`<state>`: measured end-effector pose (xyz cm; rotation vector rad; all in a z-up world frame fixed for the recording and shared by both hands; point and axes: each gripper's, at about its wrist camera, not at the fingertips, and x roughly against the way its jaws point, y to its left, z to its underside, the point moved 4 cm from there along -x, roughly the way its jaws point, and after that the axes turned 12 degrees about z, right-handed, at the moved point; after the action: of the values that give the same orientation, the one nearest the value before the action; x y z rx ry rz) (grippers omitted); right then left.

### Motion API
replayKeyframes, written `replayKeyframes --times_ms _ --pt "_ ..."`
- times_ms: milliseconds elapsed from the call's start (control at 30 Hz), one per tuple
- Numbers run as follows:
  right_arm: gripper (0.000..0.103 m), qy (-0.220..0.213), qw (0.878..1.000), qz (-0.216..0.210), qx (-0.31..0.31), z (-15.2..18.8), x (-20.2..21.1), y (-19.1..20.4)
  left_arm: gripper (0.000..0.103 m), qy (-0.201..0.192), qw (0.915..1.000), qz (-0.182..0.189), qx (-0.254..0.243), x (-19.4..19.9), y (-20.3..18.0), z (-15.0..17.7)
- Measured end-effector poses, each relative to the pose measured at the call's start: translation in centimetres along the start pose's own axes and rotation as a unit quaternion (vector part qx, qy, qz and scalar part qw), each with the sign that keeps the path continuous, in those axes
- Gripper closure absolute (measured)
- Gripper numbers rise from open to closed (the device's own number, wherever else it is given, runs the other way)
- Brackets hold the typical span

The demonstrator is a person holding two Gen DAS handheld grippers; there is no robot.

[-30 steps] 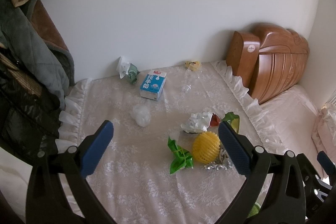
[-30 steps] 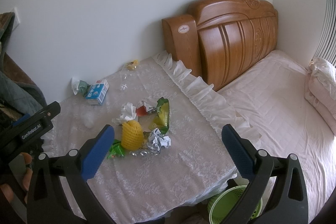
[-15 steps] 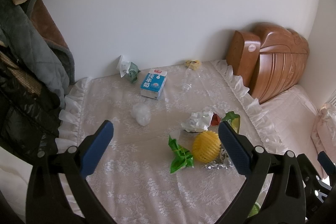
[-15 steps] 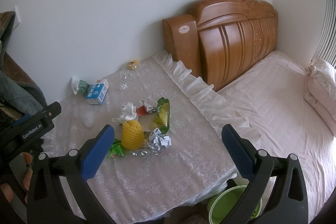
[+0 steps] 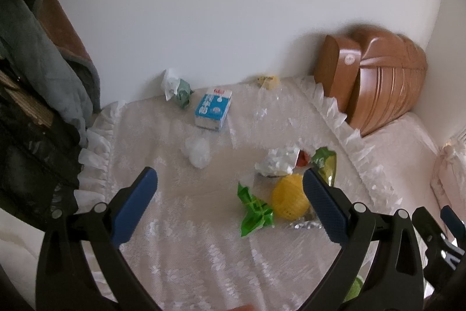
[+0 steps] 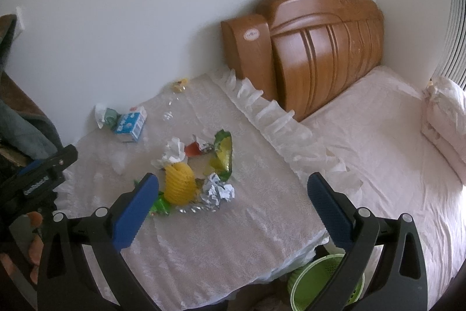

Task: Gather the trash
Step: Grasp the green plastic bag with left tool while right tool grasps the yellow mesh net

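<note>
Unmoved: milk carton [image 5: 213,107] lengthwise toward wall

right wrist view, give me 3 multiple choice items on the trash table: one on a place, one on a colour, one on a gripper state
1. Where is the green basket?
A. on the bed
B. on the floor below the table's near edge
C. on the table beside the milk carton

2. What colour is the foam fruit net?
A. yellow
B. red
C. white

3. How does the right gripper stand?
A. shut on the foil
B. shut on nothing
C. open, holding nothing

Answers:
1 B, the basket shows under the hanging lace tablecloth.
2 A, it is yellow, next to the crumpled foil.
3 C, its blue pads stand wide apart above the table.
</note>
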<state>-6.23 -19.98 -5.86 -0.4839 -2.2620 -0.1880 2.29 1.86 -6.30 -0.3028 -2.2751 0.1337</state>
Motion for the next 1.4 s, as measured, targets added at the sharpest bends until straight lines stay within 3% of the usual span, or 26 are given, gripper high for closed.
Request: replayKeyframes --times_ms 267,467,767,900,967,1067,1233,1400 --pt "0.002 0.04 0.998 0.031 0.027 3.9 -4.5 -1.4 0.007 0.053 0.9983 0.022 -0.007 -3.2 3.3 3.7" --pt "0.002 0.104 0.994 -0.019 -0.018 7.2 -7.5 -3.1 0.007 0.083 0.9964 0.014 -0.01 -5.2 5.4 5.5" --pt "0.002 0.125 0.992 0.017 -0.008 8.6 -9.5 -3.4 0.007 0.121 0.9905 0.065 -0.004 -10.3 2.8 6.7" --pt "0.002 0.132 0.991 0.02 -0.004 9.0 -9.8 -3.6 0.007 0.135 0.9872 0.08 0.029 -14.1 1.7 5.9" --pt "0.002 0.135 0.991 0.02 0.0 9.4 -9.9 -3.7 0.011 0.142 0.9863 0.074 0.039 -15.4 1.3 5.9" --pt "0.002 0.136 0.991 0.019 -0.001 9.8 -9.8 -4.0 0.027 0.155 0.983 0.076 0.063 -17.2 1.1 6.1" --pt "0.002 0.129 0.992 0.008 -0.009 9.7 -9.4 -4.6 0.067 0.18 0.9704 0.098 0.127 -18.5 1.9 7.4" --pt "0.002 0.122 0.992 -0.008 -0.008 9.2 -9.3 -4.5 0.079 0.176 0.9708 0.109 0.122 -17.5 1.6 8.1"
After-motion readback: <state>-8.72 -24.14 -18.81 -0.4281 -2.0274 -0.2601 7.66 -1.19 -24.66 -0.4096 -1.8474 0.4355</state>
